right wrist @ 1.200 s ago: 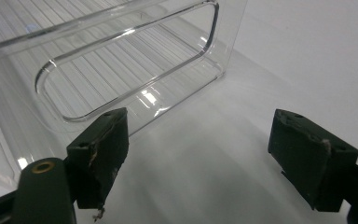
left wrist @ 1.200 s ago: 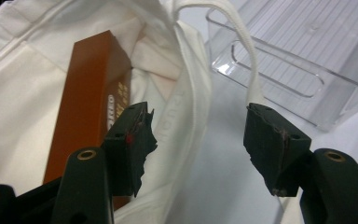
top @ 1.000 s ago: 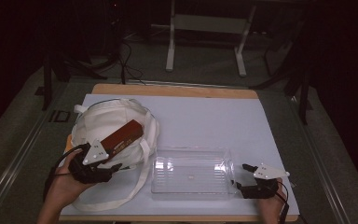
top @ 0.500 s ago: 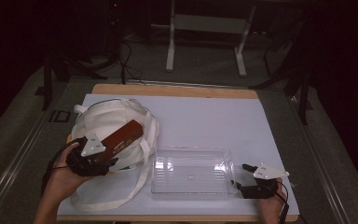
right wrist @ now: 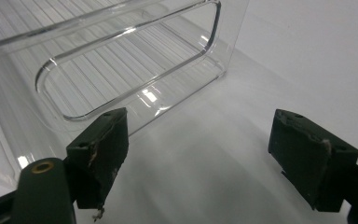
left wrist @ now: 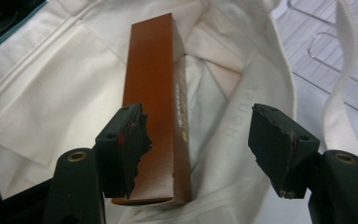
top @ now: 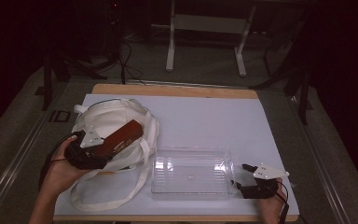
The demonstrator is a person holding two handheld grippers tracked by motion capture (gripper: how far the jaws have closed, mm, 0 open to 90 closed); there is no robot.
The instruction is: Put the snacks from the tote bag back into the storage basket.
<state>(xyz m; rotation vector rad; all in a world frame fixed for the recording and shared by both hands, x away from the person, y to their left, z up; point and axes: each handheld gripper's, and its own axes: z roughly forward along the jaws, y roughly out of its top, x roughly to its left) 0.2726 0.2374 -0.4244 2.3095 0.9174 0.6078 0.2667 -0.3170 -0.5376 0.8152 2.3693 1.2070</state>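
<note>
A long brown box (top: pixel 121 136) (left wrist: pixel 156 93) lies slanted on a white cloth tote bag (top: pixel 109 119) (left wrist: pixel 46 93) at the left of the table. My left gripper (top: pixel 93 151) (left wrist: pixel 198 140) stands open at the box's near end, one jaw over the box, the other over the bag's cloth. A clear plastic bin (top: pixel 191 170) (right wrist: pixel 121 65) sits near the front middle. My right gripper (top: pixel 242 179) (right wrist: pixel 198 149) rests open just right of the bin, with nothing between its jaws.
A white sheet (top: pixel 205 116) covers the wooden table (top: pixel 177 89). The bag's straps (top: pixel 142 172) (left wrist: pixel 347 84) loop toward the front edge and the bin. Dark floor, cables and a white stand's legs (top: pixel 205 46) lie beyond the table.
My left hand and gripper have drawn back to the left along the box, and the jaws now stand open at its near end. The right gripper has not moved.
</note>
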